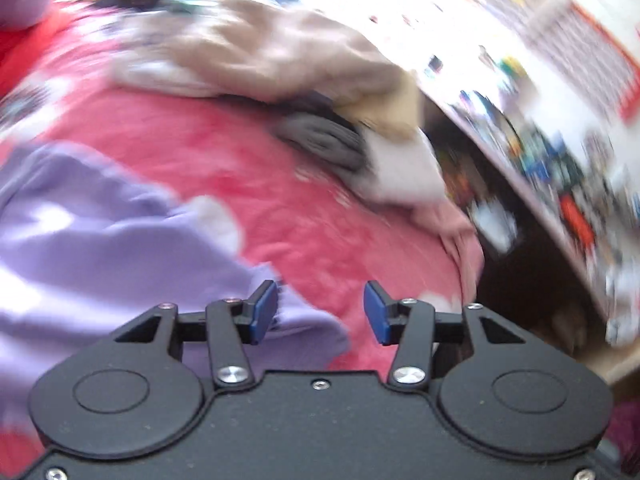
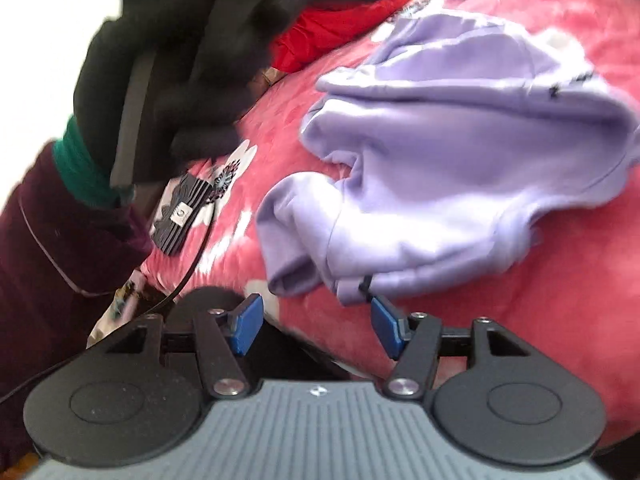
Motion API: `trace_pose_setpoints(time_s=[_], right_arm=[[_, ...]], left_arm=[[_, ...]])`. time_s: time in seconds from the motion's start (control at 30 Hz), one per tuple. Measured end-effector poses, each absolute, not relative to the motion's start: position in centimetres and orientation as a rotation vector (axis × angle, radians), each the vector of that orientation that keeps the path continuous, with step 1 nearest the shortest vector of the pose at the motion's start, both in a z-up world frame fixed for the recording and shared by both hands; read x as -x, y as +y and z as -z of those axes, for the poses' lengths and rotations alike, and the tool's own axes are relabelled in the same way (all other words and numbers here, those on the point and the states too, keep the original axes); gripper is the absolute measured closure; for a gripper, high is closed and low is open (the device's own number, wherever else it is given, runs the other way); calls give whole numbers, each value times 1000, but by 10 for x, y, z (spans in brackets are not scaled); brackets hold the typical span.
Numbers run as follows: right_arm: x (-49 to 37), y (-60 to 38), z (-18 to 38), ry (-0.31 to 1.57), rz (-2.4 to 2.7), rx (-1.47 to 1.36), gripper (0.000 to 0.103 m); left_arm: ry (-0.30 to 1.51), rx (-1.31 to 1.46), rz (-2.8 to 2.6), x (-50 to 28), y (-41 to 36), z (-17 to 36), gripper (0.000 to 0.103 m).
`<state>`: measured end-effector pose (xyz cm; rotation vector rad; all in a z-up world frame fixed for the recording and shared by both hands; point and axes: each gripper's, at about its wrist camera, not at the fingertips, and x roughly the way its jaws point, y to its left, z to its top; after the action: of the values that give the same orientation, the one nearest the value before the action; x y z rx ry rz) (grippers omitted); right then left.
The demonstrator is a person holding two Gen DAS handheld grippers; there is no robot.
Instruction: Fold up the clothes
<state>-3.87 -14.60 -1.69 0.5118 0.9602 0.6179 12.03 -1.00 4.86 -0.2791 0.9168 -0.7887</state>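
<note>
— Left gripper (image 1: 321,312): what's it doing?

— Jaws spread wide, nothing between the blue pads (image 1: 264,310). It hangs over the pink blanket (image 1: 248,152), with the edge of the lilac top (image 1: 100,240) just under its left finger.

— And the right gripper (image 2: 316,326)?

— Same — jaws parted and empty. Its right pad (image 2: 386,326) sits just beside the lower hem of the top (image 2: 440,160), near a small black tag or cord there; whether they touch, I can't tell.

— Where does the top lie?

— Crumpled on the blanket (image 2: 520,340), one sleeve bunched toward the gripper. Not folded.

— Anything else on the bed?

— From the left view, a heap of clothes (image 1: 256,44) at the far side: beige on top, something grey (image 1: 324,140) and a pale pink piece (image 1: 404,176) at its end near the bed's edge. Shelves (image 1: 532,152) beyond, too blurred to read.

— And in the right view?

— A black-gloved hand (image 2: 168,80) with a green cuff and maroon sleeve, upper left, gripping a handle. A red garment (image 2: 320,36) lies behind it.
</note>
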Motion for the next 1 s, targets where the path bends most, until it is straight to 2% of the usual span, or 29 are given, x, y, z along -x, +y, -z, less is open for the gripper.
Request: trace_pose_setpoints(time_s=[0.2, 0.37, 0.47, 0.53, 0.7, 0.8, 0.97, 1.0], right_arm=[[33, -206, -15, 874, -525, -372, 42], [8, -224, -19, 796, -320, -67, 42], [-17, -230, -8, 840, -282, -12, 43], [-33, -233, -1, 865, -272, -6, 43], [-58, -224, 8, 897, -297, 88, 43], [-77, -216, 16, 926, -328, 135, 43], [-88, -198, 26, 952, -372, 277, 51], [-88, -194, 28, 950, -375, 315, 57]], left_arm=[[954, 638, 519, -54, 72, -21, 49], [1053, 766, 422, 1, 83, 8, 46], [1108, 788, 397, 14, 77, 20, 45], [1098, 678, 453, 15, 63, 17, 45], [910, 116, 592, 32, 9, -9, 44], [822, -190, 643, 47, -24, -3, 44], [752, -477, 679, 63, -62, 25, 44], [748, -500, 679, 64, -67, 30, 44]])
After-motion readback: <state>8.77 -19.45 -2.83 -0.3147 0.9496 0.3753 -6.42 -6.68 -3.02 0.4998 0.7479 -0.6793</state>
